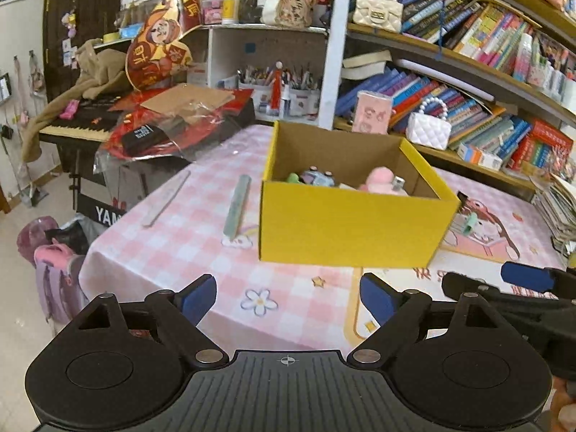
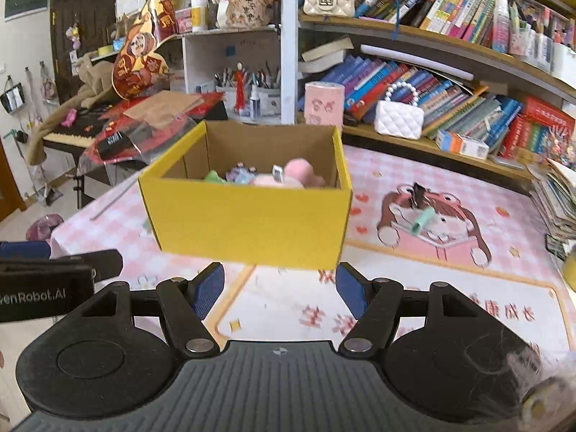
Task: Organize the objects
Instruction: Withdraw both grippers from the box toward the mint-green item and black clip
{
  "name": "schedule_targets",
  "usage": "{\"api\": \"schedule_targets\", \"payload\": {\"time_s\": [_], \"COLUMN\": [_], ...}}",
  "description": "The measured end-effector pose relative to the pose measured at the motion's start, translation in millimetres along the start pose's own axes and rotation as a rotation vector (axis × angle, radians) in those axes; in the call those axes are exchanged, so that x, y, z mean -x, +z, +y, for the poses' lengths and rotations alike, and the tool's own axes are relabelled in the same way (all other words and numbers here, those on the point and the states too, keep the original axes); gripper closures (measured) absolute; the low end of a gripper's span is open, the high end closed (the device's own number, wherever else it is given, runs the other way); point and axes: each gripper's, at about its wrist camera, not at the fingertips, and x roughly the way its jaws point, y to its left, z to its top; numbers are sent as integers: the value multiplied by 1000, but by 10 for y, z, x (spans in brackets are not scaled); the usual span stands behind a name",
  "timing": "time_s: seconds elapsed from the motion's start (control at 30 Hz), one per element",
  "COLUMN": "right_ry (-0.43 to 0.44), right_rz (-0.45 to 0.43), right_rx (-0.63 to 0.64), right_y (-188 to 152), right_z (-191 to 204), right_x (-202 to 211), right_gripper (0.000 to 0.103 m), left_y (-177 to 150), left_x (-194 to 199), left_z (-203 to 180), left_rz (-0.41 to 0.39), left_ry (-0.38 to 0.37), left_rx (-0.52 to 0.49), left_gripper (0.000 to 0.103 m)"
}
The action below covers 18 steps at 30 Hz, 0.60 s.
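An open yellow cardboard box (image 1: pixel 352 230) (image 2: pixel 248 223) stands on the pink checked table (image 1: pixel 172 252). Inside it lie a pink plush (image 1: pixel 381 178) (image 2: pixel 298 171), a green toy and a small bluish toy. Left of the box a green stick (image 1: pixel 237 207) and a pale flat strip (image 1: pixel 167 198) rest on the cloth. To the box's right lies a small green roll (image 2: pixel 423 219), with a black clip (image 2: pixel 417 192) just behind it. My left gripper (image 1: pixel 288 289) hovers open and empty in front of the box. My right gripper (image 2: pixel 279 280) is open and empty too, beside the left one.
A keyboard (image 1: pixel 82 122) piled with red bags and cardboard stands beyond the table's left edge. Bookshelves (image 2: pixel 450 82) with two small handbags run behind the table. A stack of papers (image 2: pixel 554 201) sits at the right edge. A pink backpack (image 1: pixel 54 270) lies on the floor.
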Motion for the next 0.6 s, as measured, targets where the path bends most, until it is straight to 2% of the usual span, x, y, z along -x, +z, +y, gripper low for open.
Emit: {"api": "schedule_targets", "payload": {"time_s": [0.3,0.6], "right_ry": [-96,-222], "right_rz": [35,66], "right_rx": [-32,-109], "right_y": [-290,-439], "right_z": [-127,-566], "right_x": [172,257], "right_gripper": [36,36], "left_y": [-149,-203], "left_x": [-14,-143], "left_z": [-218,-657], "left_rz": [49,88], "left_ry": [-70,-176], "left_rx": [-77,-157], "left_gripper": [14,14]}}
